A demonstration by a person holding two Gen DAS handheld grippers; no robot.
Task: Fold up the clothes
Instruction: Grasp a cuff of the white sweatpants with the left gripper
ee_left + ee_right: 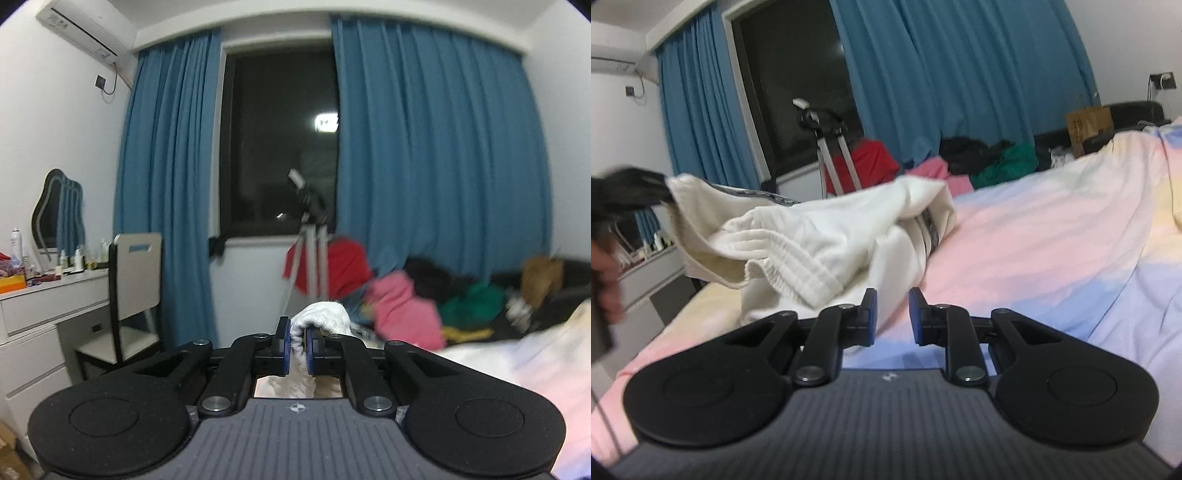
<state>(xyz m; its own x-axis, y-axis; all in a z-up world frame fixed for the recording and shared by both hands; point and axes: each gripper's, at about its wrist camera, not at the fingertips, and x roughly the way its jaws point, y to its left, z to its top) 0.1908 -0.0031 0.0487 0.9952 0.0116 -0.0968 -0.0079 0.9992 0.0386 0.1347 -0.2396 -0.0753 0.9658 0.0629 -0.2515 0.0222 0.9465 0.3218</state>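
Left gripper [298, 341] pinched on ribbed white garment [820, 236], lifted off the bed's [1015, 258] pastel sheet; right gripper [893, 314] parted, empty.

This is a bedroom in a home. A bed [1015, 236] with a pastel pink, blue and yellow duvet fills the right wrist view, with loose clothes [964, 158] piled along its far side. Blue curtains [436, 147] frame a dark window [280, 147], an air conditioner [83, 27] hangs high on the wall, and a white dressing table [48, 306] carries a mirror [57, 210] and bottles, with a chair [129, 291] beside it.
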